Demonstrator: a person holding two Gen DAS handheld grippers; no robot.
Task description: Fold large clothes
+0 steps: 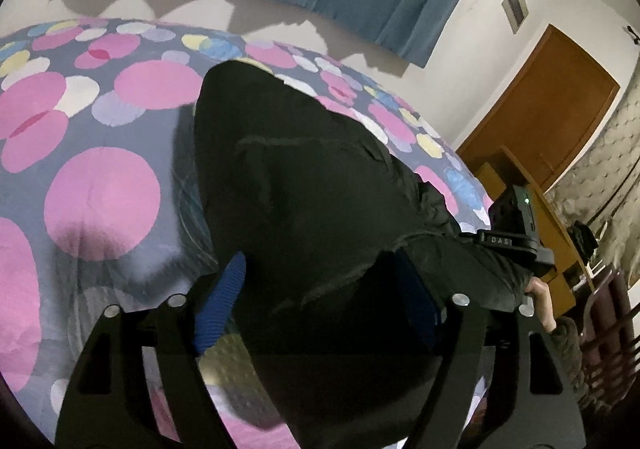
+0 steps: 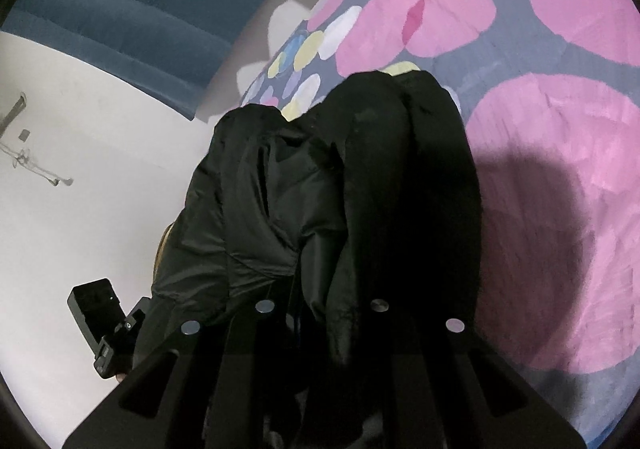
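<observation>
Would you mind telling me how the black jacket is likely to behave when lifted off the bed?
The black jacket probably flops: it drapes in loose folds from the right tool. Its smooth, faintly shiny shell may slip in a light pinch. It looks padded, so likely bulky rather than heavy, sagging onto the dotted bedspread.

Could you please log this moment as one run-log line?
step: folding jacket on bed | left gripper: open, jacket between fingers | right gripper: shut on jacket
</observation>
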